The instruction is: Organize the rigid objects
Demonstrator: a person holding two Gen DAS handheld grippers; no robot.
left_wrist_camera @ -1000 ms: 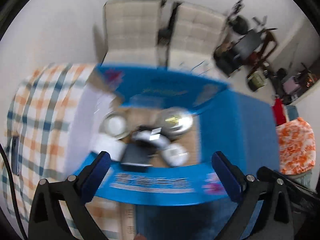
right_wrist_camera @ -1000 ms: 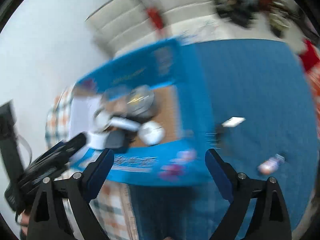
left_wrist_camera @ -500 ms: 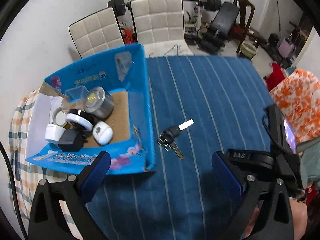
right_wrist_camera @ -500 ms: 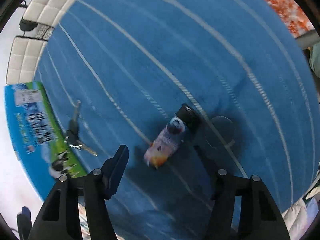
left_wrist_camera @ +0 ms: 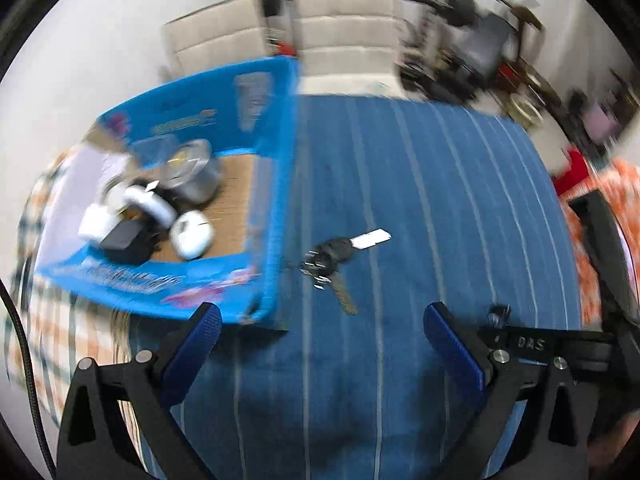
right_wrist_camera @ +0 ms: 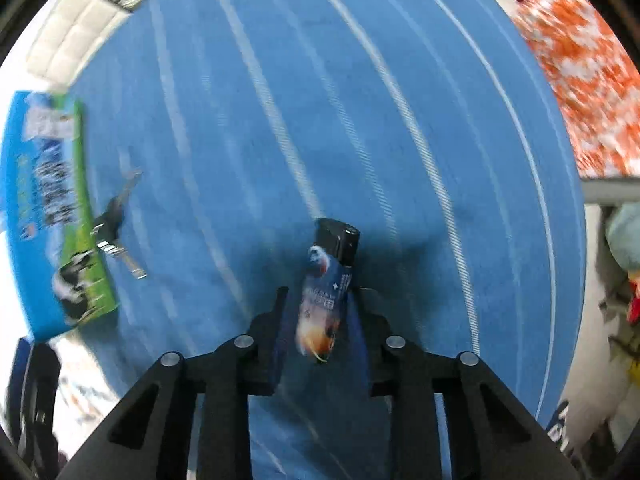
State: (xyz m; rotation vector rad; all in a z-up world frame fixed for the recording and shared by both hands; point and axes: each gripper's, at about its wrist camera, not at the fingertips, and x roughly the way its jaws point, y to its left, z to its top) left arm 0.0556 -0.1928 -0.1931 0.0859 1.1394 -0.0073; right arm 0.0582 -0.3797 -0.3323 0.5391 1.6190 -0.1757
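My right gripper (right_wrist_camera: pixel 318 300) is shut on a printed lighter (right_wrist_camera: pixel 326 292) with a black cap, just above the blue striped cloth (right_wrist_camera: pixel 360 100). A bunch of keys (left_wrist_camera: pixel 334 264) with a black fob and white tag lies on the cloth, beyond my open, empty left gripper (left_wrist_camera: pixel 320 340). The keys also show in the right wrist view (right_wrist_camera: pixel 114 232). A blue cardboard box (left_wrist_camera: pixel 168 280) to the left holds a metal tin (left_wrist_camera: pixel 192 172), white round objects and a black adapter (left_wrist_camera: pixel 124 236). The box also shows in the right wrist view (right_wrist_camera: pixel 44 208).
White padded chairs (left_wrist_camera: pixel 340 24) and gym gear stand behind the table. A checked cloth (left_wrist_camera: pixel 52 320) lies left of the box. An orange patterned fabric (right_wrist_camera: pixel 580 68) lies off the table's right side. The right gripper's body (left_wrist_camera: pixel 560 344) sits at lower right in the left wrist view.
My right gripper closed its jaws on the lighter, which lay free on the cloth half a second ago. My left gripper moved closer to the keys.
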